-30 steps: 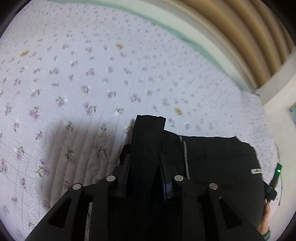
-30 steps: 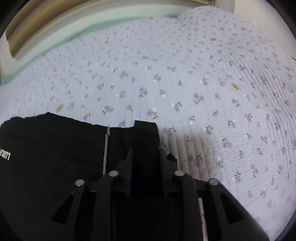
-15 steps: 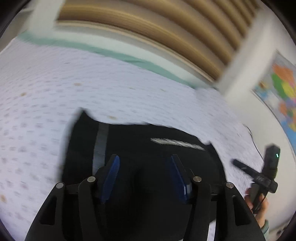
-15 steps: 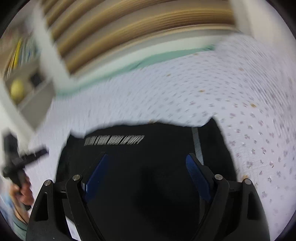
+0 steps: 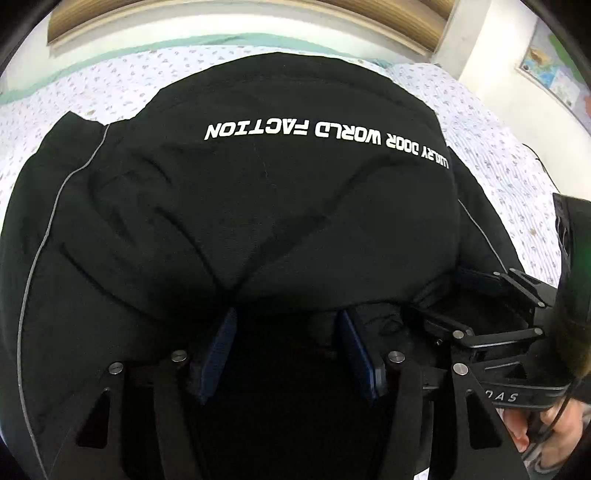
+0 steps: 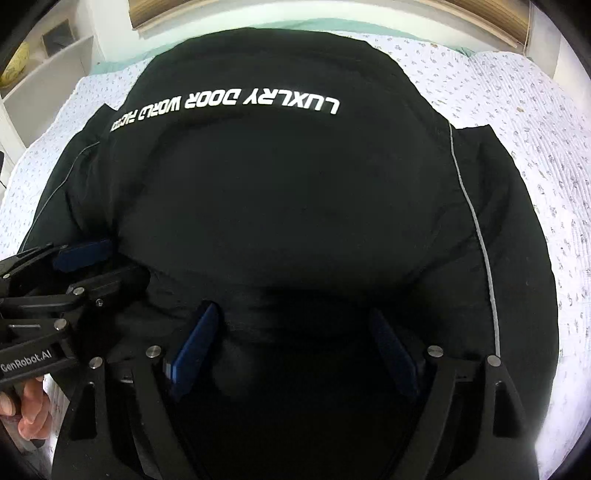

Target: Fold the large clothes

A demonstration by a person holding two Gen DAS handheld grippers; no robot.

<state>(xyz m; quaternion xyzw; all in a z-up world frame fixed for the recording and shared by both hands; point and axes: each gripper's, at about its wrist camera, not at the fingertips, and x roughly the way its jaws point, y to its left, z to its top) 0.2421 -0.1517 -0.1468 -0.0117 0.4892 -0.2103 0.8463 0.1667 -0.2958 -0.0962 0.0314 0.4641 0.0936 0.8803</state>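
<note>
A black garment [image 5: 280, 206] with white lettering and thin grey piping lies spread on the floral bedspread [image 5: 491, 140], its sides folded in. My left gripper [image 5: 288, 347] hovers over its near edge. It is open, and its blue pads [image 5: 218, 350] stand apart without pressing on any cloth. My right gripper [image 6: 295, 343] is open wider over the same garment [image 6: 295, 206], just to the right. Each view shows the other gripper beside it: the right gripper [image 5: 443, 299] and the left gripper [image 6: 107, 266], both over the dark cloth.
A wooden slatted headboard [image 5: 221, 22] and a teal sheet edge [image 5: 110, 51] run along the far side of the bed. A white shelf [image 6: 48, 70] stands at the far left and a wall map [image 5: 554, 70] hangs at the right. A person's hand [image 6: 29, 406] grips the left handle.
Both grippers were shut on black cloth a second ago; they have let go and opened. Both have swung across to the garment's middle, where its lettered panel now fills the views.
</note>
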